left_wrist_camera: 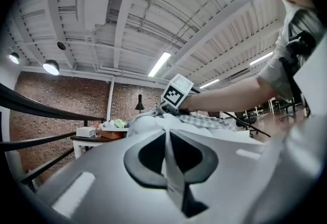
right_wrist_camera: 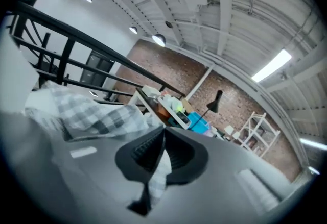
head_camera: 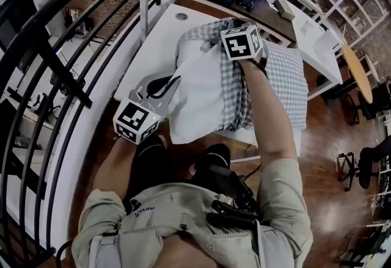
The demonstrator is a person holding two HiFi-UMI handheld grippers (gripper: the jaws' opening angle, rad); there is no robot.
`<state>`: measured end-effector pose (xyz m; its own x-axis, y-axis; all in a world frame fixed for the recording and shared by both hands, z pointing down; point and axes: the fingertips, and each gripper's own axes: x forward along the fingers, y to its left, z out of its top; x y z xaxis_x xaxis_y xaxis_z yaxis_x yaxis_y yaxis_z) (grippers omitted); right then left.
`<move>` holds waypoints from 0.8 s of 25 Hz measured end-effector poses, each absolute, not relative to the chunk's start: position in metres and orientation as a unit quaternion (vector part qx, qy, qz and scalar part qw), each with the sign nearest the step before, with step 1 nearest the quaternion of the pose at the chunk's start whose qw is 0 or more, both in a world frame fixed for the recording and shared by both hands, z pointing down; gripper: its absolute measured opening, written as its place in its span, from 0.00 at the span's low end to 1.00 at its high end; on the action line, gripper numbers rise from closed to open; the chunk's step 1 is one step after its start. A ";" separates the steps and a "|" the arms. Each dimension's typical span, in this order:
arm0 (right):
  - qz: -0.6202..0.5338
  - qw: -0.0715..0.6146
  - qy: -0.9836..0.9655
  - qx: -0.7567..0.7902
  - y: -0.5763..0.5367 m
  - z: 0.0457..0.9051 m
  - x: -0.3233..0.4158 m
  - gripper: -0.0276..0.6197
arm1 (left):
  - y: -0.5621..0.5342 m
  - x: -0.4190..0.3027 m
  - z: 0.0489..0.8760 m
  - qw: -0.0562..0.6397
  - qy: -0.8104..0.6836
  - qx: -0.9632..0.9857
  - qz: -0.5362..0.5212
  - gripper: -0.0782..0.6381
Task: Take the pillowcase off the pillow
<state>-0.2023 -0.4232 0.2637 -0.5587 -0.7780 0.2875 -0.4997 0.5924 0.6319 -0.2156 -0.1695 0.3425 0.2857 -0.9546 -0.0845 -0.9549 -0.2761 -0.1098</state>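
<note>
left gripper clamped on white pillow corner; right gripper pinching checked pillowcase edge; pillow half out of pillowcase, between both grippers.

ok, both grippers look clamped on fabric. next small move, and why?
Probably draw the right gripper away from the left gripper, which anchors. The right is shut on the checked pillowcase, the left on the bare white pillow, and the case is bunched only partway along it.
</note>
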 end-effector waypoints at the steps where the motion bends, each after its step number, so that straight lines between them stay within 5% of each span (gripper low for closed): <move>1: -0.249 0.287 -0.837 0.394 -0.436 0.261 -0.188 0.05 | -0.164 -0.220 0.340 0.071 0.599 -0.798 0.010 0.13; 9: -0.223 0.339 -0.838 0.366 -0.451 0.313 -0.142 0.05 | -0.167 -0.223 0.347 0.031 0.584 -0.811 0.009 0.17; 14: -0.241 0.308 -0.865 0.314 -0.423 0.307 -0.151 0.05 | -0.163 -0.237 0.287 0.074 0.620 -0.779 0.063 0.25; 20: -0.243 0.285 -0.888 0.268 -0.392 0.305 -0.170 0.06 | -0.249 -0.247 0.325 -0.015 0.646 -0.754 -0.114 0.34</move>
